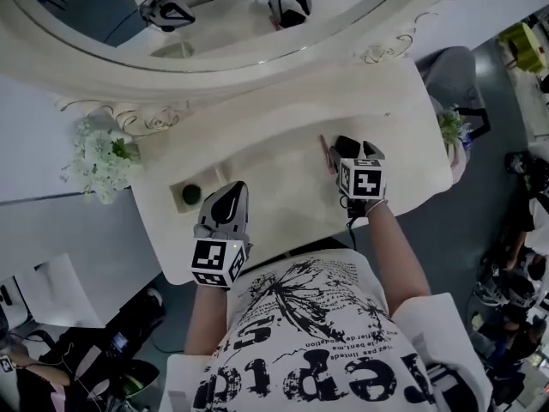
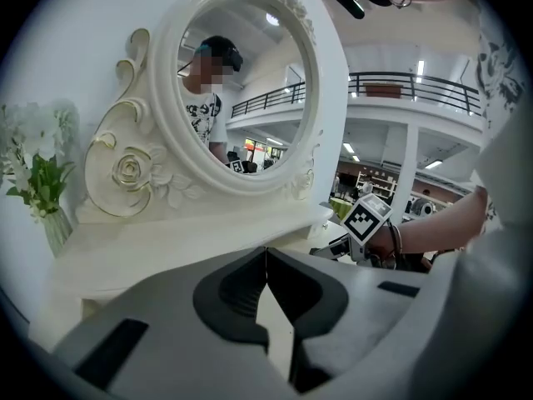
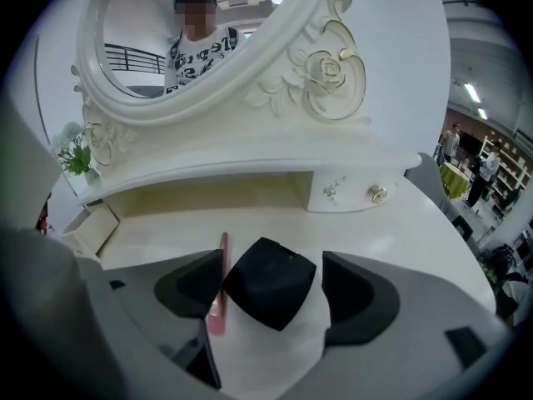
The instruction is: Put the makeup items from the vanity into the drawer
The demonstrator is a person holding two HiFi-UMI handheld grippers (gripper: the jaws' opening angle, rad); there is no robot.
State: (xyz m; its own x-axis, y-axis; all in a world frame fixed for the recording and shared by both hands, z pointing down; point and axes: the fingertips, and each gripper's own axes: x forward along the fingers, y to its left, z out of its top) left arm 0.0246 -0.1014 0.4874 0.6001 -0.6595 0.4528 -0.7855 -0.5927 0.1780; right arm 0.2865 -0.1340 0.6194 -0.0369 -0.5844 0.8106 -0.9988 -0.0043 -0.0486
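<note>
A black square compact (image 3: 271, 280) lies on the white vanity top (image 3: 400, 240), and a thin pink stick (image 3: 219, 294) rests just to its left. My right gripper (image 3: 271, 294) is open and straddles the compact, with its pads clear of both sides. In the head view, that gripper (image 1: 358, 150) is at the vanity's right, over the compact (image 1: 345, 144) and beside the stick (image 1: 324, 153). My left gripper (image 1: 230, 192) is near the front edge, shut and empty, as its own view of the left gripper (image 2: 266, 294) confirms. A small open drawer (image 1: 177, 187) on the left holds a dark green round item (image 1: 190, 194).
An oval mirror (image 2: 241, 82) in a carved white frame stands at the back of the vanity. White flowers (image 1: 99, 157) in a vase sit at the left end. A shut small drawer with knobs (image 3: 354, 192) is at the back right. A grey chair (image 1: 450, 71) stands beyond the right edge.
</note>
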